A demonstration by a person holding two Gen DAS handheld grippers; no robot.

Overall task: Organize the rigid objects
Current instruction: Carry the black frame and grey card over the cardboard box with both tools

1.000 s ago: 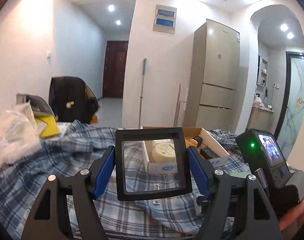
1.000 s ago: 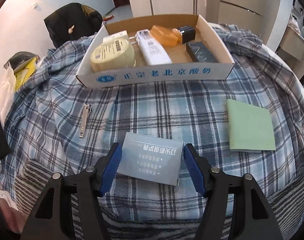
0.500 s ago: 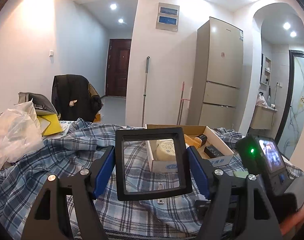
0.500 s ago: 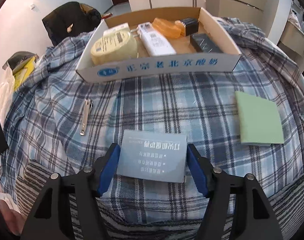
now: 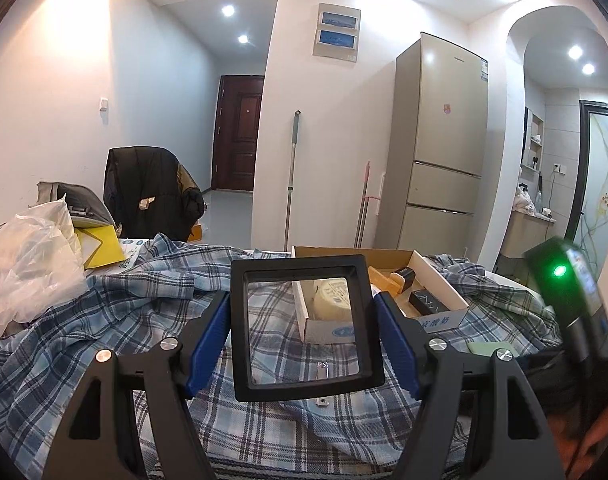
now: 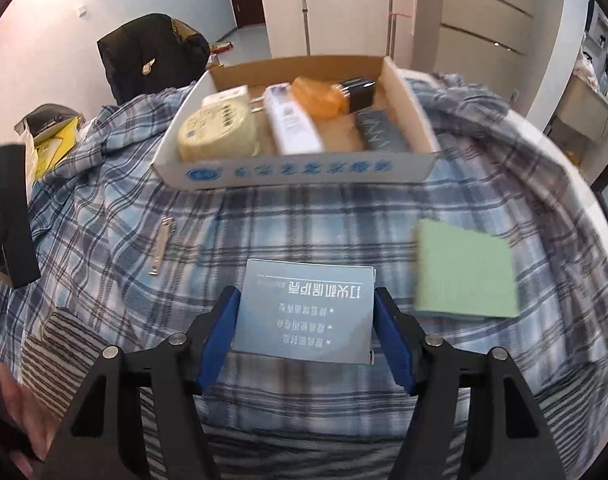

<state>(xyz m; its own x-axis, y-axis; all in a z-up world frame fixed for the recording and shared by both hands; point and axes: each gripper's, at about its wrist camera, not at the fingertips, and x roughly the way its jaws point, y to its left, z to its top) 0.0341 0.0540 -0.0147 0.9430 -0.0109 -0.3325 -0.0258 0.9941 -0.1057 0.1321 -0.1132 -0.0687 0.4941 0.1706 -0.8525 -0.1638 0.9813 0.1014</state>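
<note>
- Right wrist view: the right gripper (image 6: 306, 336) has its blue pads pressed on both sides of a flat blue-grey card packet (image 6: 306, 314). Its jaws have just been closing a little on the packet.
- The packet is on the near side of the cardboard box (image 6: 295, 172), well apart from it, over the plaid cloth (image 6: 304, 224).
- Left wrist view: the left gripper (image 5: 304, 332) is partly open and squeezes a square black-framed lens (image 5: 304, 320) between its pads, also on the near side of the box.
- To do this step well, I think the right hand should keep the packet flat, carry it over the box's front wall, and set it in the bare spot between the white tube (image 6: 291, 124) and the dark bar (image 6: 380, 136).
- Squeeze gently, because a thin packet can bend or slip.
- A green pad (image 6: 466, 272) and a nail clipper (image 6: 161, 246) lie on the cloth near the box, waiting.
- Compared with a second ago, the packet sits higher off the cloth and looks closer to the box.
- The lens looks the same as before.
</note>
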